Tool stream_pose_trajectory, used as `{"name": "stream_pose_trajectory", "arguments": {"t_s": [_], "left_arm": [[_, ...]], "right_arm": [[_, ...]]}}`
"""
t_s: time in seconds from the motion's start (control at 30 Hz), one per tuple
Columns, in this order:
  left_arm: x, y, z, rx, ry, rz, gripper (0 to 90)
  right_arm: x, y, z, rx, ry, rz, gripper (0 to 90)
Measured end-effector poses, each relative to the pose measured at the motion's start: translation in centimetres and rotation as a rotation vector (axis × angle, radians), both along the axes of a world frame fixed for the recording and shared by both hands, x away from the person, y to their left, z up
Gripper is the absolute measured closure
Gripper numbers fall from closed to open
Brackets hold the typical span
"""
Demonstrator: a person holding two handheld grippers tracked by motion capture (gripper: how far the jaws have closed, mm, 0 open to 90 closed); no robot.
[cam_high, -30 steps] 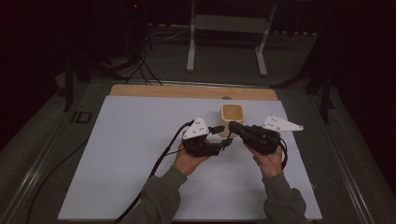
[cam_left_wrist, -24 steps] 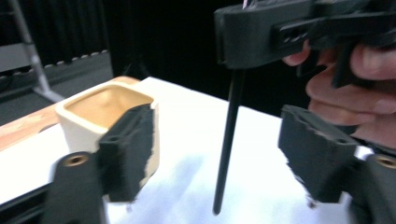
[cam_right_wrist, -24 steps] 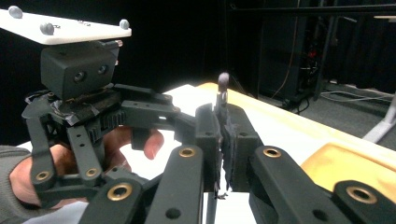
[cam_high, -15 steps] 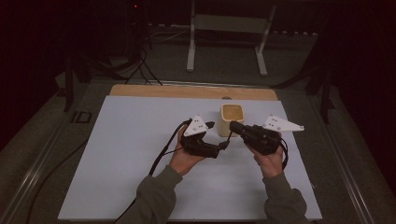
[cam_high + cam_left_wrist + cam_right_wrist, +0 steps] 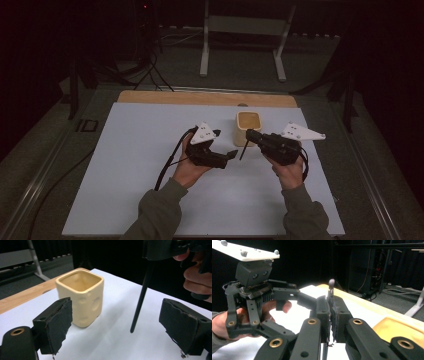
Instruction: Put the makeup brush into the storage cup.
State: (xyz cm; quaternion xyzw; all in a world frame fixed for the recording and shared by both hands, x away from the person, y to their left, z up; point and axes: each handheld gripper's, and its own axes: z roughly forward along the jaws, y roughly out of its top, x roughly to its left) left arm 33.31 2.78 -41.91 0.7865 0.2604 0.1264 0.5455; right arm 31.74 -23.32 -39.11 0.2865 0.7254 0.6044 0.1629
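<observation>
- One yellow square cup [image 5: 248, 127] is standing on the worktop [image 5: 130, 165].
- One thin black stick [image 5: 141, 297] is showing.
- Two hand-held grippers are showing: left hand-held gripper [image 5: 226, 155], right hand-held gripper [image 5: 250, 135].

Olive-grey sleeves [image 5: 159, 215] here; both black grippers, left gripper [image 5: 226, 156] and right gripper [image 5: 248, 134], carry pale three-cornered plates, brass-ringed pivots, worn black pads [image 5: 59, 321] and trailing black cables.

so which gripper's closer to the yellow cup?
Right. The right gripper sits just beside the yellow cup, jaws shut on a thin black stick. The left gripper hangs open, farther off toward the person.
</observation>
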Motion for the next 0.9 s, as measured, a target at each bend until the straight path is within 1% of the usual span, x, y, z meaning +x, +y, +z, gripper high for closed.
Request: {"name": "stream_pose_trajectory", "arguments": {"t_s": [0.23,0.4,0.53,0.7,0.9], "left_arm": [[-0.2,1.5,0.4,-0.006,-0.016,0.037,12.6],[-0.2,2.7,0.6,0.010,-0.029,0.066,12.3],[-0.3,3.9,0.9,-0.002,-0.036,0.091,12.3],[-0.4,5.2,1.1,-0.004,-0.046,0.120,12.2],[-0.7,7.1,1.0,-0.007,-0.054,0.158,12.0]], "right_arm": [[0.1,-0.1,0.1,-0.002,-0.001,-0.005,85.3],[0.3,-0.3,0.3,0.009,-0.005,-0.009,85.3],[0.4,-0.5,0.6,0.007,-0.006,-0.017,85.3],[0.6,-0.7,0.9,0.006,-0.010,-0.025,85.2],[0.9,-0.7,1.2,-0.007,-0.015,-0.033,85.2]]}}
